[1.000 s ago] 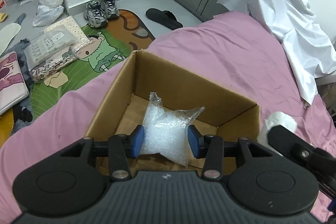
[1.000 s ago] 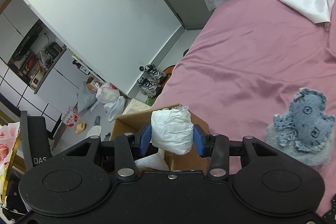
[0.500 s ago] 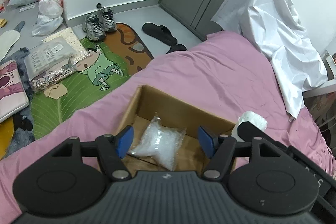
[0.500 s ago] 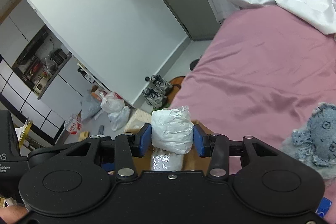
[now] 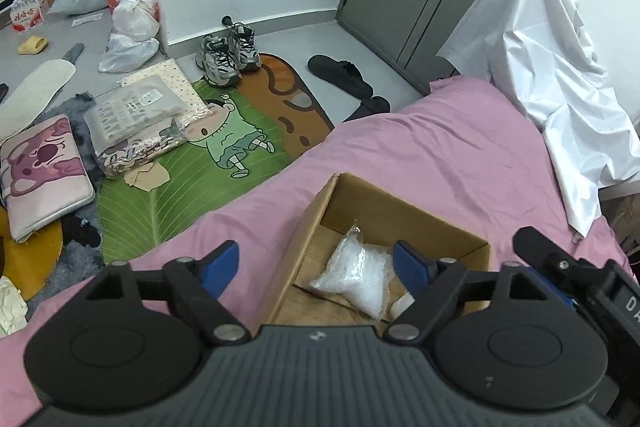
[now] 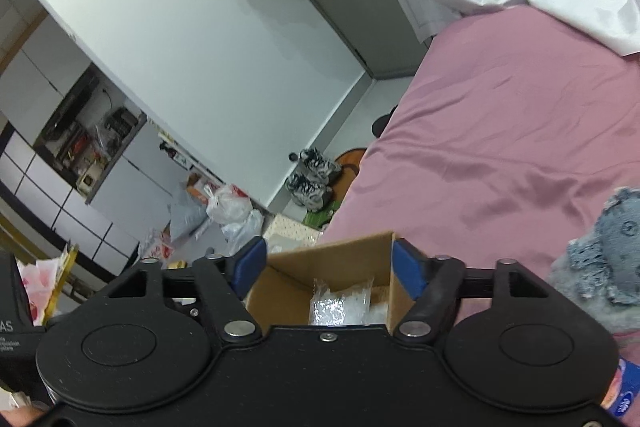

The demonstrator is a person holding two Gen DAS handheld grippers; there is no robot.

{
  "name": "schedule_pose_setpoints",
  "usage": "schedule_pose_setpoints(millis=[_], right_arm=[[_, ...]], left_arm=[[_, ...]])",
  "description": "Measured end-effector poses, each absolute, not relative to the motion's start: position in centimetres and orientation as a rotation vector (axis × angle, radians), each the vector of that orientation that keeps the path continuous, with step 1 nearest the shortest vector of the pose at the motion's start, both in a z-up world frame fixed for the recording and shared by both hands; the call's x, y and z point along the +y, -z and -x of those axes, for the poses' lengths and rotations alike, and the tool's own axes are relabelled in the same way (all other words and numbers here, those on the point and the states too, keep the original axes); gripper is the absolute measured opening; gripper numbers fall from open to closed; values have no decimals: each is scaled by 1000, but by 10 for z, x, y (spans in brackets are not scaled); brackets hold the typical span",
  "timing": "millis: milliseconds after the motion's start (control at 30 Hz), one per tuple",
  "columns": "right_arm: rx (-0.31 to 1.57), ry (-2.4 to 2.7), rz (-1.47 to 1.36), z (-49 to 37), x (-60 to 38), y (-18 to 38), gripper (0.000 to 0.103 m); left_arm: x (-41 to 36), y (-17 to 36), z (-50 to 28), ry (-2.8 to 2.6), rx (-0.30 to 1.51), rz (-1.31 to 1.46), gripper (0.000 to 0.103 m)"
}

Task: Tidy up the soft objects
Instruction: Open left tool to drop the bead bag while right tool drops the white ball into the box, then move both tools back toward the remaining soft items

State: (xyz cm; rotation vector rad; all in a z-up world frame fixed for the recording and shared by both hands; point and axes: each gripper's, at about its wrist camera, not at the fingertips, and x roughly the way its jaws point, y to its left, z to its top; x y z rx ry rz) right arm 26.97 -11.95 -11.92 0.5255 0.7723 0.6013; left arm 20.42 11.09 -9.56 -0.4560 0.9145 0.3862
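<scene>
A cardboard box is set on a pink bedsheet above a cluttered floor, both grippers' fingers spread apart, empty.

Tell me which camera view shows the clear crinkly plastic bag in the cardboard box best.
Left wrist view: the clear crinkly plastic bag lies almost wholly visible on the brown cardboard box floor. Right wrist view shows only its top behind the tool body.

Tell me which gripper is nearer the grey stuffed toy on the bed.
Right. The right gripper hangs open over the cardboard box, with the grey stuffed toy just beside it; the left gripper, also open, doesn't see the toy.
</scene>
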Motion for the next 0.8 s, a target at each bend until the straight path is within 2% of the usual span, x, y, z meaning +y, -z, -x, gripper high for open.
schedule_pose_setpoints(millis=[67,467,633,800], right_arm=[[768,-592,-517,-266,-124,116,77],[760,-525,-448,-235,-159,95,94],[790,-509,-449,-224,-174,91,95],[796,-509,-440,-212,-186,79,96]], left_arm=[[109,92,-200,-390,921,459,91],[77,80,-176,-339,963,422,97],[63,69,-165,-329,975,386,102],[53,59,-155,-324,983,374,103]])
